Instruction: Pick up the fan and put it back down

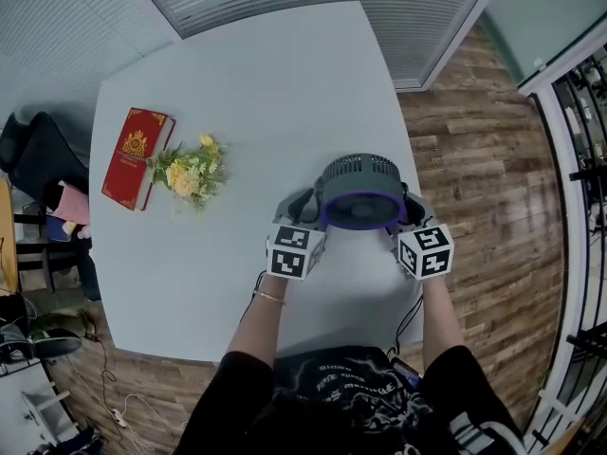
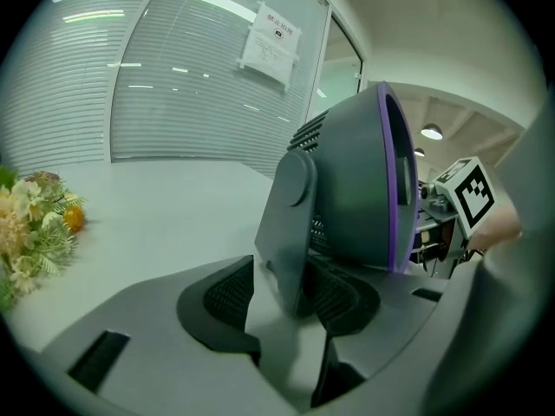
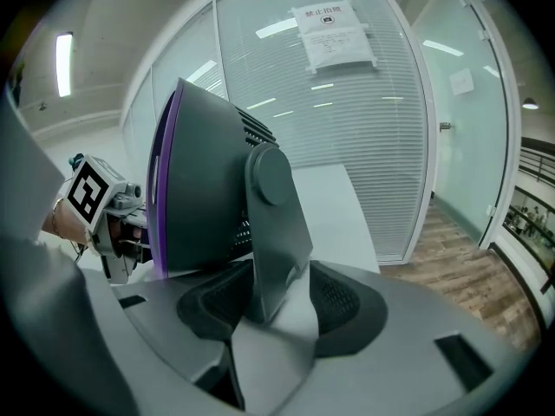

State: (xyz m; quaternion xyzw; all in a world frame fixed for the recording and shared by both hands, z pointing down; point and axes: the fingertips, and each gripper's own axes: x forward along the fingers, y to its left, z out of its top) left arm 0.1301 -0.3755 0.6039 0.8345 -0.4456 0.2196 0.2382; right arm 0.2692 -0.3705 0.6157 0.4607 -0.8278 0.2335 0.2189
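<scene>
A grey fan [image 1: 358,190] with a purple ring stands on the white table [image 1: 247,83], near its front right part. My left gripper [image 1: 302,202] is at the fan's left side and my right gripper [image 1: 410,205] at its right side. In the left gripper view the fan's grey side arm [image 2: 290,224] stands between the jaws of the left gripper [image 2: 290,297], with a gap at the left pad. In the right gripper view the other side arm [image 3: 277,232] stands between the jaws of the right gripper [image 3: 277,297], clear of the right pad. Both are open.
A red book [image 1: 137,157] and a bunch of yellow flowers [image 1: 193,173] lie on the table's left part. Wooden floor [image 1: 484,178] runs past the table's right edge. A dark chair [image 1: 33,150] stands off the left edge.
</scene>
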